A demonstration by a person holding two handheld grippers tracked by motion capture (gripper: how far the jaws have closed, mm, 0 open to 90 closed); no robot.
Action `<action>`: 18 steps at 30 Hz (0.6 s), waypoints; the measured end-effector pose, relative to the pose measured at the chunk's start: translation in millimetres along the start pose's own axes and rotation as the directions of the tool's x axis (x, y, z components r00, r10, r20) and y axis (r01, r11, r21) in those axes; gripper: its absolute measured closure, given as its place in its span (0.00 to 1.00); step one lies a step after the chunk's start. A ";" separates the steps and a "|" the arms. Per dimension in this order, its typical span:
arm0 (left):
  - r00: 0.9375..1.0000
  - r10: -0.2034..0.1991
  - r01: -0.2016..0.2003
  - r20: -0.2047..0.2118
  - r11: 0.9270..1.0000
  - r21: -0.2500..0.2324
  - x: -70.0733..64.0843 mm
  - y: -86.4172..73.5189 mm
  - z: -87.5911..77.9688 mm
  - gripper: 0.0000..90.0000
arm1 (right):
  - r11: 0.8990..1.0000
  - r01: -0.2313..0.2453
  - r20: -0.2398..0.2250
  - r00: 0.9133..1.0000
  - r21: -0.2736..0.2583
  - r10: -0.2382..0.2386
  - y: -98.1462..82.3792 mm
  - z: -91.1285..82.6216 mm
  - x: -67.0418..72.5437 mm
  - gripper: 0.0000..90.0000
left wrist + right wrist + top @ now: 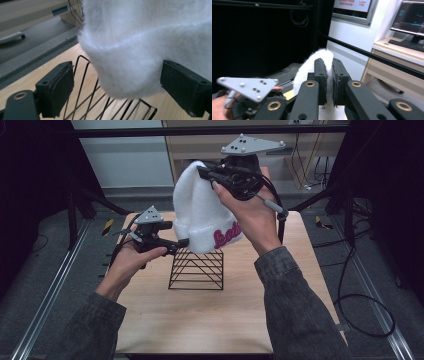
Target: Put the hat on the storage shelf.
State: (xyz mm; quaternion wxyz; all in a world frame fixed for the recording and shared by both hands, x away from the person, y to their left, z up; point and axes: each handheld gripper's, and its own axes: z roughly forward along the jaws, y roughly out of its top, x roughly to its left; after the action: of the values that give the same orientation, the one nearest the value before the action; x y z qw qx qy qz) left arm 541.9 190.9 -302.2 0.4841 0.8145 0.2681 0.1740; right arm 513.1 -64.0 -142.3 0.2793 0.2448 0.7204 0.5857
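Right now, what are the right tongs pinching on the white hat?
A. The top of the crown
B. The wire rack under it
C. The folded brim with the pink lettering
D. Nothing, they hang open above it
A: the right tongs are shut on the crown of the white hat, holding it up over the wire rack, while the pink-lettered brim hangs at the bottom.

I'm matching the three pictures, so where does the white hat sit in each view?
High view: hat at upper centre, above the wire rack.
Left gripper view: hat at top right, its cuff between the open jaws.
Right gripper view: hat at centre, pinched.
Shared landmark: hat.
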 end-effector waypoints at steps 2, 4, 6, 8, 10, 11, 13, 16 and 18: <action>0.999 0.002 -0.003 0.032 1.000 0.003 -2.4 0.3 -0.1 0.27 | 1.000 0.008 -0.010 1.000 -0.001 -0.008 -0.5 1.0 2.6 0.94; 0.999 0.048 -0.048 0.011 0.999 0.016 -5.4 1.4 -2.6 0.55 | 1.000 0.019 -0.011 1.000 0.003 -0.019 -1.7 2.2 3.5 0.94; 0.998 0.033 -0.033 0.050 0.999 -0.001 -5.2 2.0 -4.0 0.81 | 1.000 0.014 -0.014 1.000 0.005 -0.014 -3.6 2.9 2.1 0.94; 0.997 0.000 0.002 0.073 1.000 -0.017 -4.3 2.5 -4.5 0.91 | 1.000 0.001 -0.012 1.000 -0.001 -0.001 -5.4 2.0 -0.5 0.94; 0.999 0.001 0.000 0.051 1.000 -0.014 -4.6 2.7 -5.0 0.93 | 1.000 -0.004 -0.009 1.000 -0.002 0.004 -6.7 -0.5 -3.4 0.94; 0.999 0.005 -0.004 0.033 1.000 -0.012 -4.8 2.7 -5.9 0.93 | 1.000 -0.005 -0.006 1.000 0.001 0.005 -7.5 -1.6 -4.6 0.94; 1.000 0.006 -0.005 0.007 1.000 -0.020 -5.1 2.8 -8.2 0.93 | 1.000 -0.004 0.002 1.000 0.007 0.004 -9.7 -3.9 -7.6 0.94; 1.000 0.009 -0.010 -0.021 1.000 -0.027 -5.2 3.3 -11.9 0.94 | 1.000 -0.013 0.013 1.000 0.011 0.013 -14.3 -7.1 -13.1 0.94; 1.000 0.011 -0.011 -0.029 0.999 -0.032 -5.5 3.8 -13.9 0.94 | 1.000 -0.024 0.021 0.999 0.010 0.024 -17.3 -8.4 -16.5 0.94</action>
State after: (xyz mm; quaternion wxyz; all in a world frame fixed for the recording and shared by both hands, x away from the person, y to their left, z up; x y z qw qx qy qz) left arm 531.0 195.8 -292.5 0.4923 0.8055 0.2677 0.1927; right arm 518.9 -84.5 -156.0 0.2784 0.2611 0.7174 0.5828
